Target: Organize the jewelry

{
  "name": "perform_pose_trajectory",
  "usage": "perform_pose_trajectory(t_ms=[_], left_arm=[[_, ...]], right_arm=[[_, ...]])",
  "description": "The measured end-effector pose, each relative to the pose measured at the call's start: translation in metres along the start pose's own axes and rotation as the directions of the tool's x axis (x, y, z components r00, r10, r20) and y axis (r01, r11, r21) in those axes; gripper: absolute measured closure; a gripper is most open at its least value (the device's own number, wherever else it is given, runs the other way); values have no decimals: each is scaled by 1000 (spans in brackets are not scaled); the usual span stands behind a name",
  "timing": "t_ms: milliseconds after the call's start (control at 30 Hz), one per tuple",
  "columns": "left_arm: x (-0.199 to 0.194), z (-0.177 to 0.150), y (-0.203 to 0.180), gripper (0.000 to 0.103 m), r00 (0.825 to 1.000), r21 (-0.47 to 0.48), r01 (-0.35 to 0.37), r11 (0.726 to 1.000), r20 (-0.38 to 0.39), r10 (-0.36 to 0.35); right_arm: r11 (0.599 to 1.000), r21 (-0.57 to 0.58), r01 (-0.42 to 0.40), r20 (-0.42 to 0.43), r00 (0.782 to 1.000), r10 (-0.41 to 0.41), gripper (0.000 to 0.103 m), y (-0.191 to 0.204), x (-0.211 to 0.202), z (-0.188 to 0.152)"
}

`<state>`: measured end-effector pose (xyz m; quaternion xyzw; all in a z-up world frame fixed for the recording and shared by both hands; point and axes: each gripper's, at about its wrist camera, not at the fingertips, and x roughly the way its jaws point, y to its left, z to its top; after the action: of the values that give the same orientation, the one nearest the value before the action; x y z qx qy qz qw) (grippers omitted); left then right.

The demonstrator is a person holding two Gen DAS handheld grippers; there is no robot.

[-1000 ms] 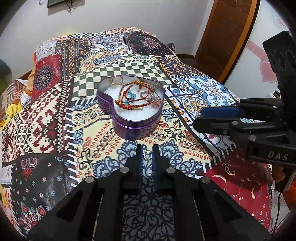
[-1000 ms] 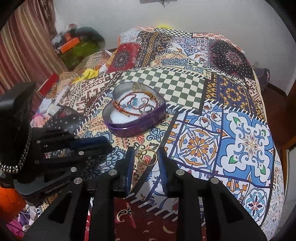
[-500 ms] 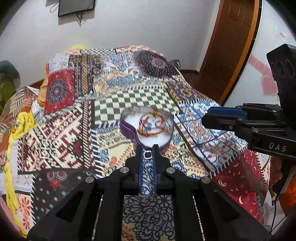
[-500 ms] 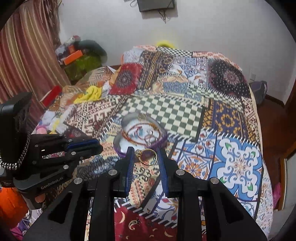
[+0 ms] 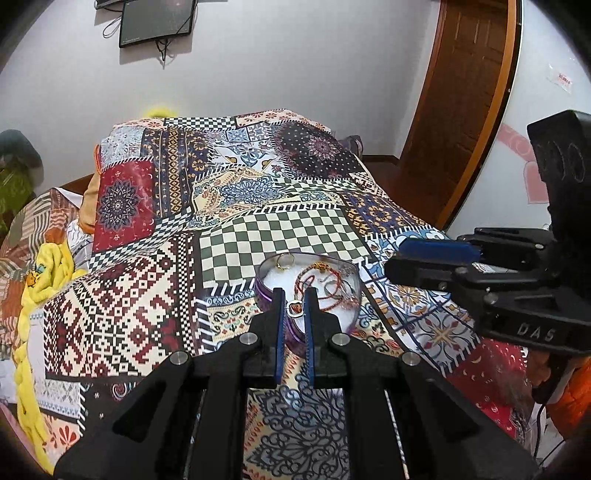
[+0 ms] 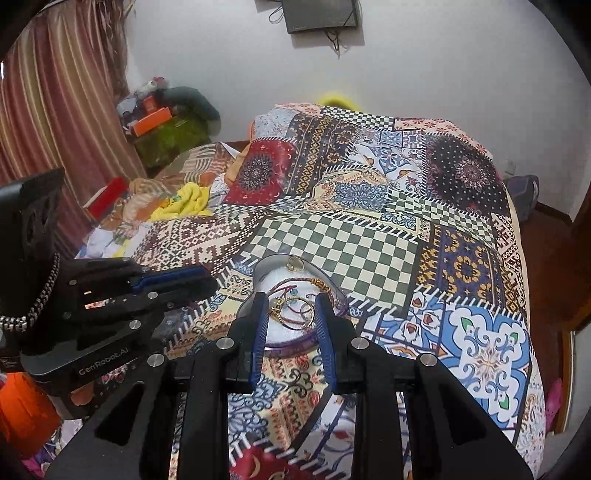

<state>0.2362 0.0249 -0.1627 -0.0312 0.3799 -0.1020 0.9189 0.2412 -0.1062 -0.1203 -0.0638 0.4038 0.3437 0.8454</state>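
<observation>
A purple heart-shaped tin [image 5: 266,291] with white lining stands on the patchwork bedspread [image 5: 280,229]; it holds red bead bracelets [image 5: 325,284] and a gold ring [image 5: 284,260]. My left gripper [image 5: 294,308] is shut on a small silver ring [image 5: 295,309], held high above the bed in front of the tin. My right gripper [image 6: 290,312] is shut on a gold ring [image 6: 295,312] with a small ornament, also held above the tin [image 6: 295,345]. Each gripper shows from the side in the other's view.
Yellow cloth [image 5: 33,295] and clutter lie at the bed's left side. A wooden door [image 5: 461,110] is at the right, striped curtains [image 6: 55,110] at the left, a dark screen [image 5: 155,20] on the wall.
Both grippers have risen and pulled back from the bed with their rings; the tin now looks smaller and farther away.
</observation>
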Motion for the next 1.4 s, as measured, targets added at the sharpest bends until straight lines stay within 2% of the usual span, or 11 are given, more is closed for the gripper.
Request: perform_pose_trajectory(t_ms=[300,767,1167,1400], left_arm=[[23,12,8,95,1000,-15,18,1000,-6,-18],[56,21,16,95,997,-20,65,998,-45,-66],[60,22,18,95,992,-35,98,995,-76,-101],[49,25,16,95,995,-29,82,996,-56,-84]], right_arm=[[999,27,-19,-39,999,20,80,-9,33,3],[1000,-2,-20,-77,997,19,80,-15,54,10],[998,-55,-16,-110,994,10,80,-8,65,9],[996,-90,-12,-113,994,2,80,-2,62,9]])
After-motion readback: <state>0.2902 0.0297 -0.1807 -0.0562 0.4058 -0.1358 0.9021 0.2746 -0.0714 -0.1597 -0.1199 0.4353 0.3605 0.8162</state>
